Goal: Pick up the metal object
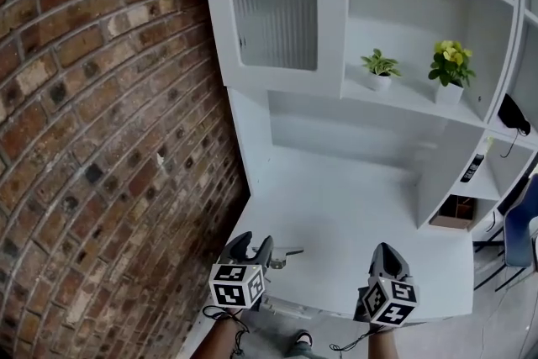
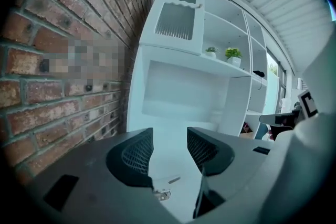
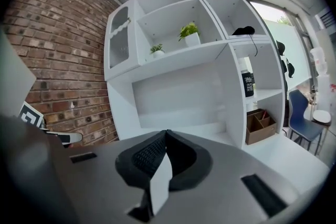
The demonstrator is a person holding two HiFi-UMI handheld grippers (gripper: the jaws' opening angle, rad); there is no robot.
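Head view: the metal object [image 1: 282, 257] is lying on the white bench [image 1: 353, 206], just right of the left gripper [image 1: 253, 245], the nearer one, with its thin end pointing right. Left gripper view: jaws are standing spread, with the object low between them. Right gripper view: the right gripper [image 3: 165, 134] is pressing its jaws together, empty.

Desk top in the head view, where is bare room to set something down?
The desk top is bare from the brick wall to the upright panel. Only the front left is taken: the metal object lies by the open left gripper.
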